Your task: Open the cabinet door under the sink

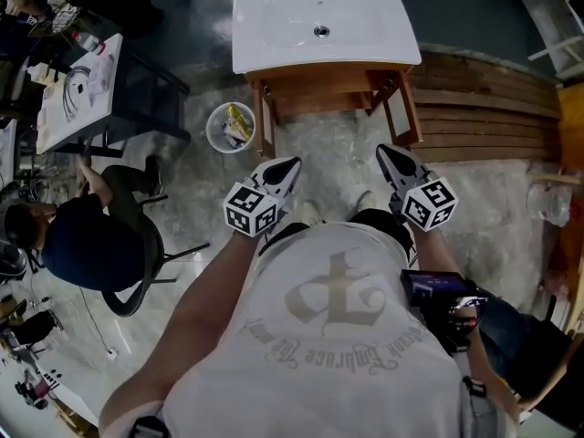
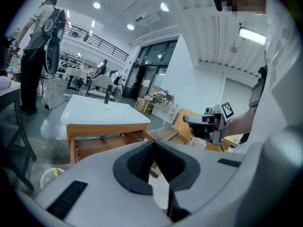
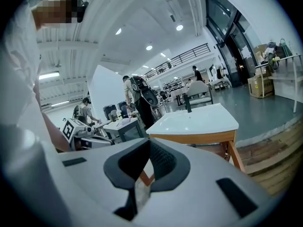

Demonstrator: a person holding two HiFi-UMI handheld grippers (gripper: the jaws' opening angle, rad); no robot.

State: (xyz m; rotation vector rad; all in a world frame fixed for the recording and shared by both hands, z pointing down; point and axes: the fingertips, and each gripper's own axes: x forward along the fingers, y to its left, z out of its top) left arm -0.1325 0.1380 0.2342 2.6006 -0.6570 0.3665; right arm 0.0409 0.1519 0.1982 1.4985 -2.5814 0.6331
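Observation:
A white sink (image 1: pixel 319 21) tops a wooden cabinet (image 1: pixel 328 88) at the upper middle of the head view; the sink hides most of the cabinet front. My left gripper (image 1: pixel 290 164) and right gripper (image 1: pixel 385 151) hover side by side over the floor short of it, both shut and empty, touching nothing. In the left gripper view the closed jaws (image 2: pixel 154 144) point at the cabinet (image 2: pixel 102 143) under the sink (image 2: pixel 102 112), with the right gripper (image 2: pixel 189 119) off to the right. In the right gripper view the shut jaws (image 3: pixel 149 143) face the sink (image 3: pixel 194 119), which stands a little to the right.
A white bucket (image 1: pixel 230 128) stands on the floor left of the cabinet. Stacked wooden planks (image 1: pixel 493 108) lie to its right. A person sits on a chair (image 1: pixel 91 240) at the left beside a cluttered table (image 1: pixel 78 89).

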